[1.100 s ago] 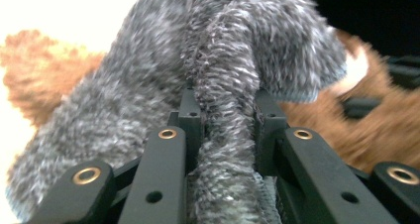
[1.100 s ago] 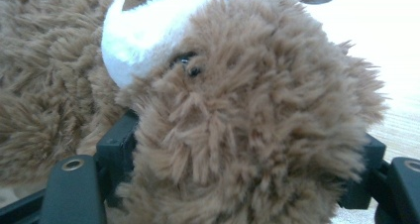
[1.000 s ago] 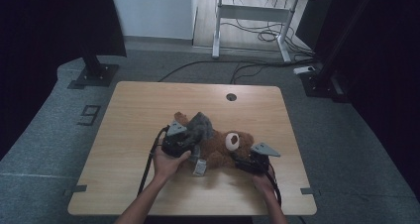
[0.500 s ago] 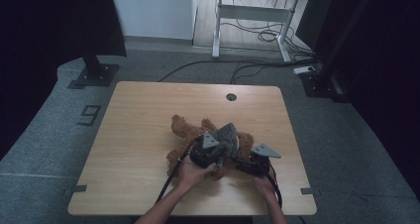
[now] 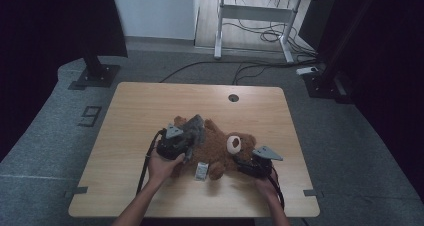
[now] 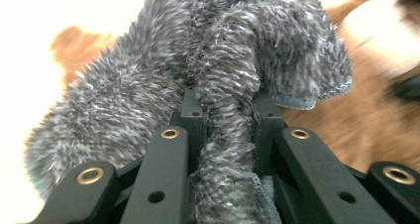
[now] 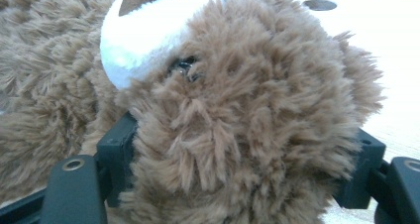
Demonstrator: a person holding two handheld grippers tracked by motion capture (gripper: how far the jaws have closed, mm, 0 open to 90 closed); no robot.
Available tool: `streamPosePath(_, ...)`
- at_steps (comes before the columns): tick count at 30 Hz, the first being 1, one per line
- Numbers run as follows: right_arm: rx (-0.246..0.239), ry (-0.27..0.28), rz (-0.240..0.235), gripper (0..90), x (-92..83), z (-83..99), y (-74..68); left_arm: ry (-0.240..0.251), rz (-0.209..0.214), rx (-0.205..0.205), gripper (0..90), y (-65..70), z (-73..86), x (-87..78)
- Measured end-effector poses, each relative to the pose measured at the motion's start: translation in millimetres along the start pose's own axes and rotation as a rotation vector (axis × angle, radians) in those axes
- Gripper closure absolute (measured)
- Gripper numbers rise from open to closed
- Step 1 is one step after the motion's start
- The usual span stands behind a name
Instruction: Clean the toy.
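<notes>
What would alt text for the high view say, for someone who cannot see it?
A brown plush teddy bear lies on a light wooden table, held at its head by the right gripper. The left gripper pinches a fuzzy grey cloth over the bear's body, and a small white tag lies beside it.

Table's far half lies open — teddy bear blocks the middle.

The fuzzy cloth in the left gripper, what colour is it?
Grey, flecked with lighter fibres; the fuzzy cloth shows best in the left gripper view.

teddy bear blurred, grey cloth edge-cropped
</notes>
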State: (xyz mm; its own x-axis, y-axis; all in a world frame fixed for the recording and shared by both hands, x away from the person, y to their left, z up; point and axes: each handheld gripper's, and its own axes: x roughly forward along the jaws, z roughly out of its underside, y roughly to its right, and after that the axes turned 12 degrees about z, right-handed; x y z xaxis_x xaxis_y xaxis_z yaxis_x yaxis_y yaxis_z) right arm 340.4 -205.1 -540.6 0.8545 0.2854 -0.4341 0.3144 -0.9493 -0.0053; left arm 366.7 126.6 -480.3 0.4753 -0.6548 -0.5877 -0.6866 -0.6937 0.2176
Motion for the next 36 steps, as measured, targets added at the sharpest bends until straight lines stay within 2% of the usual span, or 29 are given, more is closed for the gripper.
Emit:
streamPosePath(3,0.0,-0.001,-0.003,24.7,0.0,0.2,-0.3,-0.031,0.031,-0.059,73.1,-14.5,14.5,2.7)
streamPosePath(6,0.0,-0.001,-0.001,24.7,0.0,0.1,-0.7,-0.063,0.026,-0.086,73.0,-23.8,28.1,9.0)
streamPosePath(10,0.0,0.0,0.002,24.8,-0.4,0.4,-1.2,-0.074,0.027,-0.106,72.9,-29.0,41.2,9.0)
streamPosePath(12,0.003,0.0,0.0,24.8,-0.1,0.4,-0.7,-0.043,0.042,-0.12,72.9,-29.5,40.2,3.2)
streamPosePath(13,0.004,0.0,0.0,24.8,0.0,0.4,-0.6,-0.023,0.039,-0.112,72.9,-27.6,36.8,-1.0)
streamPosePath(16,0.008,-0.002,-0.002,24.9,0.0,0.3,-0.3,0.042,0.058,-0.06,72.8,-12.3,16.7,-15.4)
streamPosePath(18,0.002,-0.001,-0.001,24.9,-0.1,-0.1,-0.6,0.086,0.084,-0.007,72.7,6.2,1.3,-22.2)
streamPosePath(20,0.001,-0.001,-0.001,24.9,-0.2,-0.3,-0.8,0.108,0.121,0.04,72.7,26.5,-11.8,-21.0)
streamPosePath(22,0.001,-0.001,0.0,24.9,-0.3,-0.2,-0.9,0.11,0.155,0.077,72.7,47.8,-23.3,-10.1)
streamPosePath(24,0.0,-0.002,0.001,24.9,-0.7,-0.2,-1.2,0.093,0.177,0.097,72.6,61.7,-30.4,4.5)
streamPosePath(28,0.001,-0.002,0.0,24.9,-1.1,0.0,-1.1,0.025,0.212,0.127,72.3,86.7,-38.5,45.4)
streamPosePath(30,0.001,0.0,-0.002,24.9,-1.0,0.3,-0.9,-0.027,0.212,0.138,72.2,92.4,-35.1,62.6)
streamPosePath(31,0.001,-0.001,-0.003,24.9,-1.1,0.4,-0.7,-0.032,0.201,0.145,72.0,93.4,-31.3,67.6)
streamPosePath(33,-0.002,-0.005,-0.005,24.9,-0.8,0.9,0.2,-0.016,0.209,0.127,72.2,88.4,-25.8,66.7)
streamPosePath(36,-0.008,-0.001,-0.009,24.9,-1.4,0.8,-0.4,0.001,0.224,0.082,73.1,74.3,-20.2,56.8)
